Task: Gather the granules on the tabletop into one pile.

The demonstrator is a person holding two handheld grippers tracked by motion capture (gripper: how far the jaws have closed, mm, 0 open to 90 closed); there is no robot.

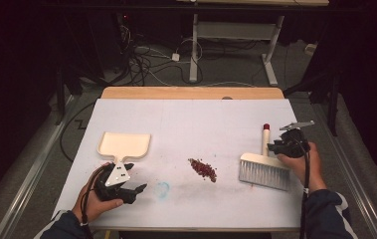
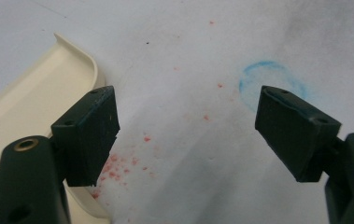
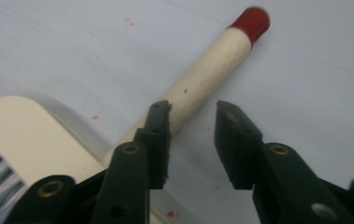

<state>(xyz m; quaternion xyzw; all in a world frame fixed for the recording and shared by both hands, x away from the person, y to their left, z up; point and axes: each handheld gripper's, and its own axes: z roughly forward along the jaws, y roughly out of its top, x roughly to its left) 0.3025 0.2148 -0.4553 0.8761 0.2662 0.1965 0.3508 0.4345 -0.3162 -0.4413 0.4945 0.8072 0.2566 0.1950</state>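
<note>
**Brush handle at the right gripper, dustpan beside the left one**

On the white table cover (image 1: 191, 124) lie three things. A cream dustpan (image 1: 125, 145) rests at the left, with its handle toward the person. A small pile of red crumbs (image 1: 203, 169) sits near the middle. A hand brush (image 1: 264, 169) lies at the right; its grey bristles point to the person, and its cream handle (image 3: 207, 77) with a red tip (image 3: 254, 21) points away.

The right gripper (image 1: 286, 144) is at the brush handle, close to the brush head. In the right gripper view the jaws stand with a narrow gap between them. The handle runs behind the left jaw of that view, and the gap itself shows only the table cover. So the handle is not between the pads, and the right gripper (image 3: 192, 140) holds nothing.

The left gripper (image 1: 126, 189) is in the person's left hand (image 1: 94, 201), just beside the handle end of the dustpan. In the left gripper view its jaws are wide apart, and nothing is between them. One jaw is in front of the rim of the dustpan (image 2: 34, 98); I cannot tell if it touches it. On the cover under the left gripper (image 2: 186, 135) there are red stains and a faint blue ring (image 2: 272, 77).
</note>
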